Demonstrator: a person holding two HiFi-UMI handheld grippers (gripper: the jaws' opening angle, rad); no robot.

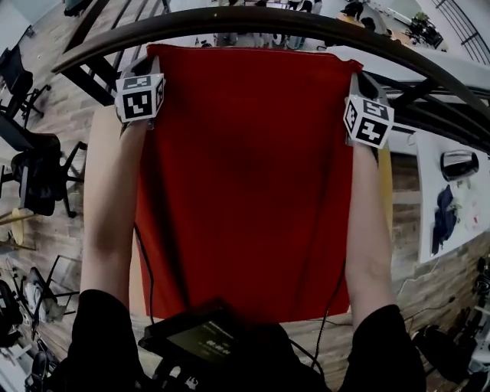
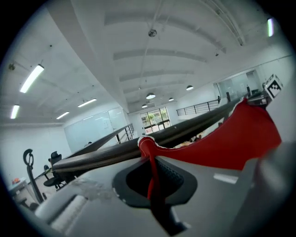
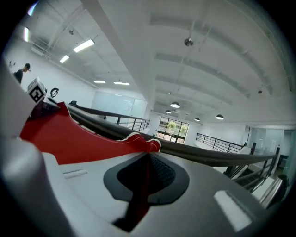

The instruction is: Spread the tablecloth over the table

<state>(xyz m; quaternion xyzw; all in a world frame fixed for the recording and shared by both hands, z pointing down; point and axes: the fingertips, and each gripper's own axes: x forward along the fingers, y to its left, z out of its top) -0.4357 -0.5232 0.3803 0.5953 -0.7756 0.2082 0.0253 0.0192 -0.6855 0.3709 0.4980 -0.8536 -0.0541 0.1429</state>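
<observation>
The left claw (image 1: 151, 67) and the right claw (image 1: 357, 78) were both held out in front of the person, each with its marker cube (image 1: 140, 96) turned upward. In the left gripper view, the jaws of the left claw (image 2: 150, 159) stood together and pinched a corner of the red tablecloth (image 2: 231, 143), so that a small fold of the hem stuck up past the tips. In the right gripper view, the right claw (image 3: 149, 159) was closed in the same way on the other far corner of the tablecloth (image 3: 69, 134). In the head view, the tablecloth (image 1: 245, 176) was stretched wide between the two claws and reached back toward the person's body. It covered most of the wooden counter (image 1: 386, 191), of which only a narrow strip showed beside the right forearm. Whether the cloth lay flat on the counter or hung just above it could not be told. A dark curved railing (image 1: 253, 21) ran beyond the far edge, and black chairs (image 1: 38, 180) stood on the floor at the left.
</observation>
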